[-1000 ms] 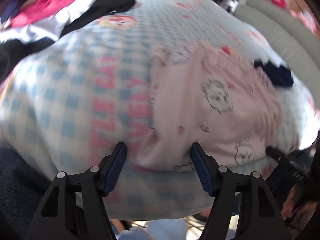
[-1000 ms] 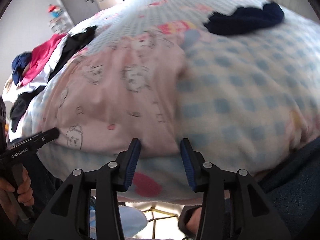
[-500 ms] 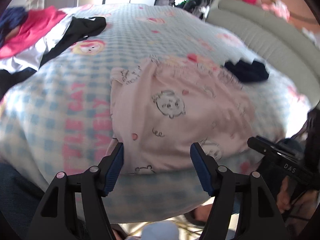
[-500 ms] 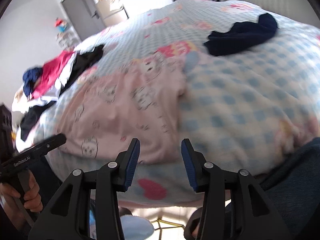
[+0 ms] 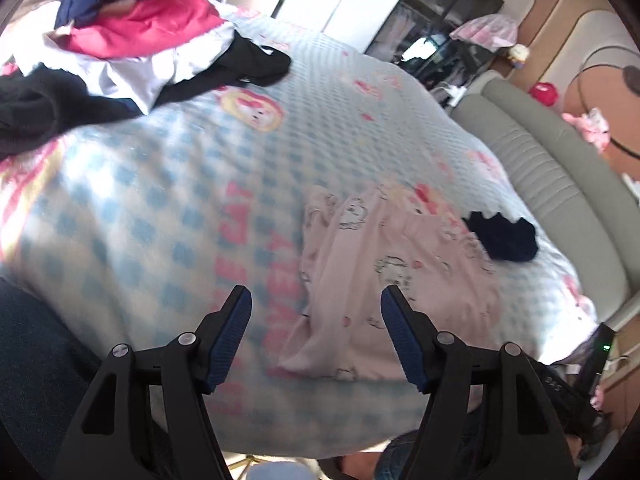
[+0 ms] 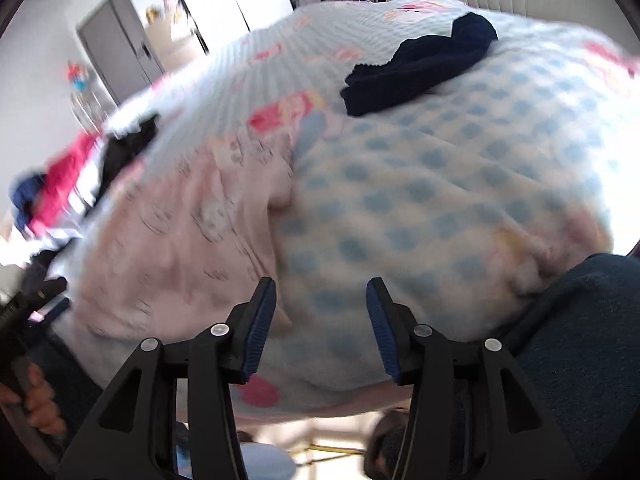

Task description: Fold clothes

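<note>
On the bed [image 5: 168,184], covered in a blue-checked blanket with pink cartoon prints, a pink garment [image 5: 396,280] printed with small animal faces lies flat near the front edge. In the left wrist view it sits at about 5 o'clock from the middle of the bed, and a small dark blue piece [image 5: 502,236] lies just beside it at 3 o'clock. A heap of clothes [image 5: 132,40], red, white, black and navy, is well apart at 10 o'clock.

The left tongs [image 5: 316,336] stand wide open above the garment's near left corner, gripping nothing; the cloth shows between the tips but the pads do not press on it.

The right tongs [image 6: 321,326] have just been opening and stand about half open, empty, over the blanket just beside the garment's [image 6: 188,248] right edge. The dark blue piece [image 6: 424,68] lies at 1 o'clock there, and the heap [image 6: 64,192] at 9 o'clock. A person's hand [image 6: 38,404] shows at the lower left.
</note>
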Demonstrator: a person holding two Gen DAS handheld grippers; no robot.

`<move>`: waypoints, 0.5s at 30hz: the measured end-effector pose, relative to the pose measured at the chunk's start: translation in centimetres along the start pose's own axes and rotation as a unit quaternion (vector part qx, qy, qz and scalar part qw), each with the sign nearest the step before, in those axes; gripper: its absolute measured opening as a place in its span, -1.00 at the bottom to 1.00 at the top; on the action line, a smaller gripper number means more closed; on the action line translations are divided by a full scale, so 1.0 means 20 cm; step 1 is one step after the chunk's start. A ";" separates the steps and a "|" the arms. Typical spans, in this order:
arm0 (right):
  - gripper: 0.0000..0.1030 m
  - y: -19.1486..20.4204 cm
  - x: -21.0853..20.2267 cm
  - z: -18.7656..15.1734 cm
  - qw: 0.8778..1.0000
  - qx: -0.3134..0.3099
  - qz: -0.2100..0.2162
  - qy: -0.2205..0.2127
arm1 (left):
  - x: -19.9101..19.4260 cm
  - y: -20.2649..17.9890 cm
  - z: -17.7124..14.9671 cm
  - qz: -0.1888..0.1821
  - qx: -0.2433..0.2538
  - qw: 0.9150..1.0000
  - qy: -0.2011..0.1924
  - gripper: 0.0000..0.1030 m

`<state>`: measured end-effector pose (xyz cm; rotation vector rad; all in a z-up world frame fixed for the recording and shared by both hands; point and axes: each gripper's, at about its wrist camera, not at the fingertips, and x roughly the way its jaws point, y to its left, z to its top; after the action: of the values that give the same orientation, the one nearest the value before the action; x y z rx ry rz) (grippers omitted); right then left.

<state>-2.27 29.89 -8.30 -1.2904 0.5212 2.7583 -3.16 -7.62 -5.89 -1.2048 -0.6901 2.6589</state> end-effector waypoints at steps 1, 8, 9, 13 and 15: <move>-0.04 0.00 0.00 0.00 1.000 0.004 0.013 0.000 | 0.03 -0.02 -0.02 -0.005 0.007 1.000 0.014 0.35; -0.01 0.22 0.10 -0.09 0.994 -0.106 0.002 0.037 | 0.30 -0.22 -0.14 0.090 0.130 0.982 0.103 0.35; -0.01 0.22 0.13 -0.09 0.993 -0.111 -0.017 0.043 | 0.31 -0.21 -0.14 0.097 0.124 0.982 0.106 0.35; -0.01 0.11 0.13 -0.07 0.997 -0.056 -0.037 0.047 | 0.26 -0.13 -0.08 0.119 0.082 0.987 0.073 0.37; -0.01 0.07 0.09 -0.05 0.998 -0.033 -0.050 0.032 | 0.22 -0.08 -0.05 0.100 0.049 0.992 0.062 0.34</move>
<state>-3.03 28.16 -9.87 -1.3833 0.3610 2.6818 -5.45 -4.43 -8.74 -1.4661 -0.4353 2.7079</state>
